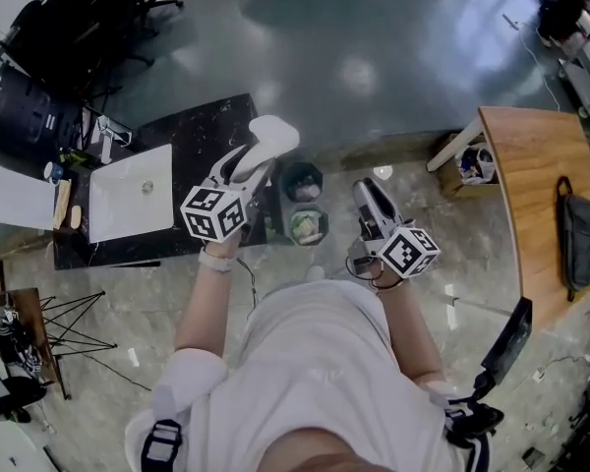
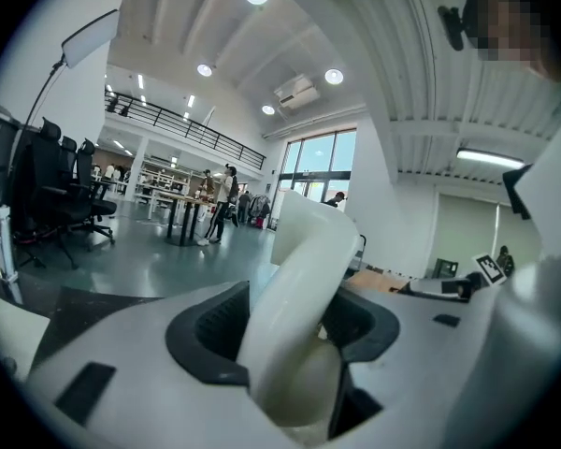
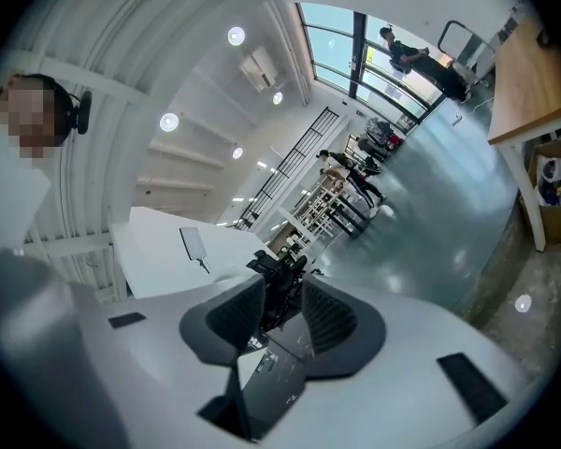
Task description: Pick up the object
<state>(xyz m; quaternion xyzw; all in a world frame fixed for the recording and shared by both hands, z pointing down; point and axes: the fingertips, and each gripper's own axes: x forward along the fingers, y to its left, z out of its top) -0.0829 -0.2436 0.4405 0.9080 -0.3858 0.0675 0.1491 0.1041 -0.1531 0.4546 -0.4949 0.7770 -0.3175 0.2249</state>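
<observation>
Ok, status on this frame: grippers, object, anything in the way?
Left gripper shut on white object, held in the air. Right gripper open, empty. Nothing else touching the object.

Sheet (image 1: 130,191) on left table (image 1: 211,126), bag (image 1: 576,232) on right table (image 1: 521,165), two containers (image 1: 302,180) on floor (image 1: 324,47) between them

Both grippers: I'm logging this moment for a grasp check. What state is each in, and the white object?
left gripper: shut on the white object.
white object: held in the air, sticking out past the fingers.
right gripper: open, empty.
</observation>
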